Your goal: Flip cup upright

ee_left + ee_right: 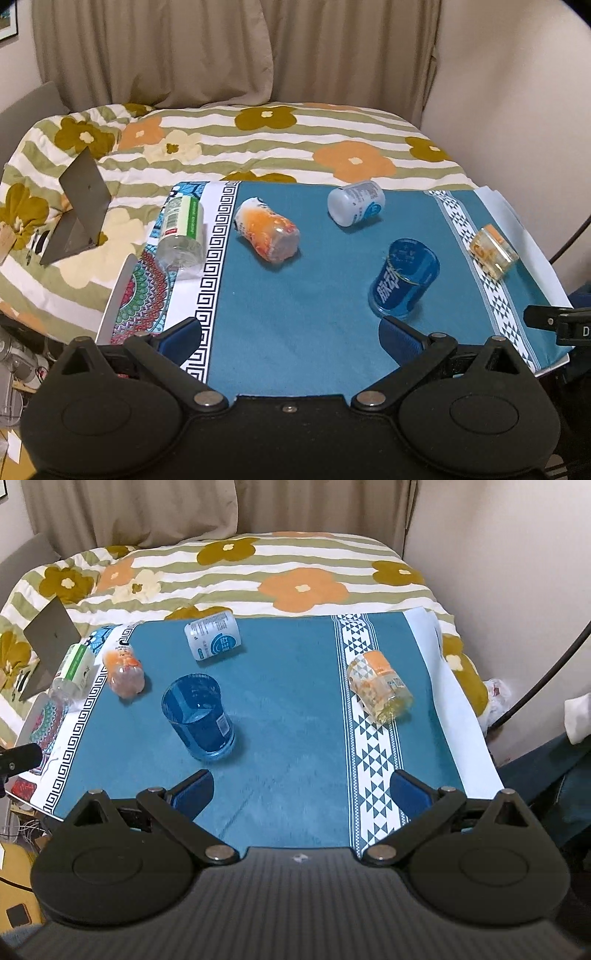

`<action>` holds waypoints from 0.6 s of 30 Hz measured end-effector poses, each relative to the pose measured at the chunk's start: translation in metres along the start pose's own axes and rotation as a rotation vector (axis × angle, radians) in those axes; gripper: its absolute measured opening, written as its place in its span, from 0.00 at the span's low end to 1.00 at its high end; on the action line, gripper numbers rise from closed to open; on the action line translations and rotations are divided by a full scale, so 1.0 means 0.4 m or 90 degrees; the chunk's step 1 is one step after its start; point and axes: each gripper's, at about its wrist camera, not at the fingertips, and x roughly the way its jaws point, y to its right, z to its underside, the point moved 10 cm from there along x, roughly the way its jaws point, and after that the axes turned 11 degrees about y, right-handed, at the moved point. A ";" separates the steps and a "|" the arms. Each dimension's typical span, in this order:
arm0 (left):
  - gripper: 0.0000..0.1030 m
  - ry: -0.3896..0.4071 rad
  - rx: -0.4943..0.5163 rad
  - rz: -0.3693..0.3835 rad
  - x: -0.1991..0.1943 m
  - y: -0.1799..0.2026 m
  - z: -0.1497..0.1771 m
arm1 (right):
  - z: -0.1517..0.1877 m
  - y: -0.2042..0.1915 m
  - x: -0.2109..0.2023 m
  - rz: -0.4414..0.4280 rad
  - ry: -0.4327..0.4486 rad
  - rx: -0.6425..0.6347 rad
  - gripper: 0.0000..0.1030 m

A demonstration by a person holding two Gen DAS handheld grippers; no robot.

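Note:
A blue cup (404,282) stands upright on the teal cloth (295,314), open end up; it also shows in the right wrist view (199,718). Several other cups lie on their sides: an orange one (267,234), a white and blue one (356,203), a green-labelled clear one (181,234) and a yellow-orange one (493,251). My left gripper (291,336) is open and empty, just in front of the blue cup. My right gripper (301,794) is open and empty, near the cloth's front edge.
The cloth lies on a board over a flowered bedspread (258,140). A grey folded stand (79,214) sits at the left. Curtains (221,51) and a wall stand behind. The right gripper's tip (554,323) shows at the right edge.

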 end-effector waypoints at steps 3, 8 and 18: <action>1.00 0.011 0.012 0.001 -0.009 0.014 -0.005 | 0.001 0.002 -0.002 -0.004 -0.001 0.004 1.00; 1.00 0.019 0.024 0.002 -0.014 0.032 -0.009 | 0.002 0.012 -0.003 0.003 -0.003 0.004 1.00; 1.00 0.026 0.044 -0.002 -0.021 0.046 -0.006 | 0.008 0.014 -0.007 0.001 -0.006 0.008 1.00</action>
